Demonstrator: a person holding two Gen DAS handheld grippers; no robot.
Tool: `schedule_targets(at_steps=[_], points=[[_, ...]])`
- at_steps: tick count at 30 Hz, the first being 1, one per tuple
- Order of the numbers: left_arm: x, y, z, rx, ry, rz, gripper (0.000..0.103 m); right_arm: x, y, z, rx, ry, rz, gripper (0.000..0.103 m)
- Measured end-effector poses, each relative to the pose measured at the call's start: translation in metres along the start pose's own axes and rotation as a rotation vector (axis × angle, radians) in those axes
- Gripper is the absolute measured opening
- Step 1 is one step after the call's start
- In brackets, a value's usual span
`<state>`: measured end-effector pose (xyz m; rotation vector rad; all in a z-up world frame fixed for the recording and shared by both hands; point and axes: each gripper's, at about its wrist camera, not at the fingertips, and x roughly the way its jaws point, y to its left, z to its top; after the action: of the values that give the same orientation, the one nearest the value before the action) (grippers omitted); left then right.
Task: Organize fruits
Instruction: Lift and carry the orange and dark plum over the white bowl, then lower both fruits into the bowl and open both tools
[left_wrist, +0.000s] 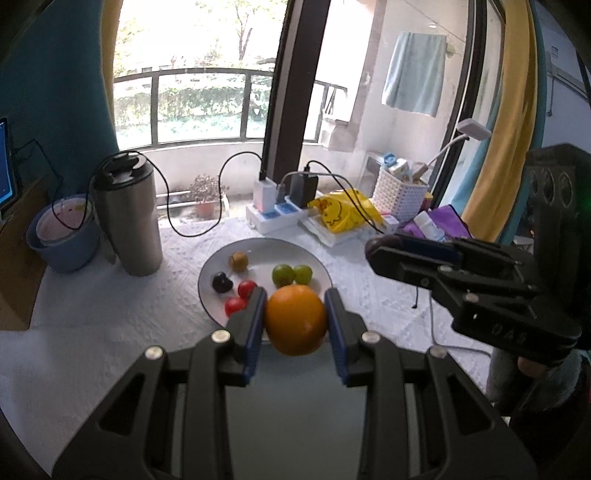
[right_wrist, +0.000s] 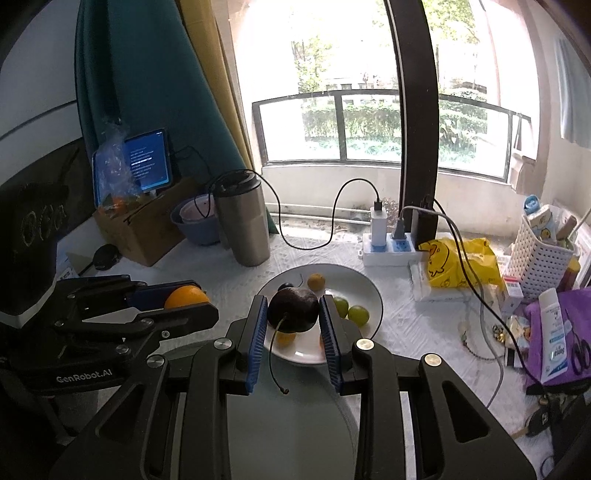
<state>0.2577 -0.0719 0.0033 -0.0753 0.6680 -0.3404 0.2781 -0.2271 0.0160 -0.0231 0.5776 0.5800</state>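
Note:
In the left wrist view my left gripper (left_wrist: 295, 300) is shut on an orange (left_wrist: 295, 321), held just above the near rim of a white plate (left_wrist: 266, 253). On the plate lie two red cherry tomatoes (left_wrist: 242, 297), a dark cherry (left_wrist: 221, 283), a small brownish fruit (left_wrist: 238, 261) and two green grapes (left_wrist: 291, 274). In the right wrist view my right gripper (right_wrist: 293, 305) is shut on a dark cherry (right_wrist: 293, 310) whose stem hangs down, over the plate (right_wrist: 364, 291). The left gripper (right_wrist: 192, 301) with the orange (right_wrist: 184, 296) hangs beside it on the left.
A steel tumbler (left_wrist: 129, 221) and a blue bowl (left_wrist: 62, 236) stand left of the plate. Behind it are a power strip (left_wrist: 273, 214) with cables, a yellow bag (left_wrist: 343, 212), a white basket (left_wrist: 400, 195) and a purple cloth (right_wrist: 554, 332). A phone (right_wrist: 147, 162) leans on a cardboard box.

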Motion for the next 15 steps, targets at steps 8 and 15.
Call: schedule_targets(at_steps=[8,15], points=[[0.022,0.011,0.012,-0.003,0.009,-0.002,0.033,0.022,-0.014,0.013,0.002,0.013,-0.003,0.031],[0.045,0.022,0.019,-0.017,0.028,-0.004,0.033,0.041,-0.023,0.02,0.004,0.03,-0.003,0.031]])
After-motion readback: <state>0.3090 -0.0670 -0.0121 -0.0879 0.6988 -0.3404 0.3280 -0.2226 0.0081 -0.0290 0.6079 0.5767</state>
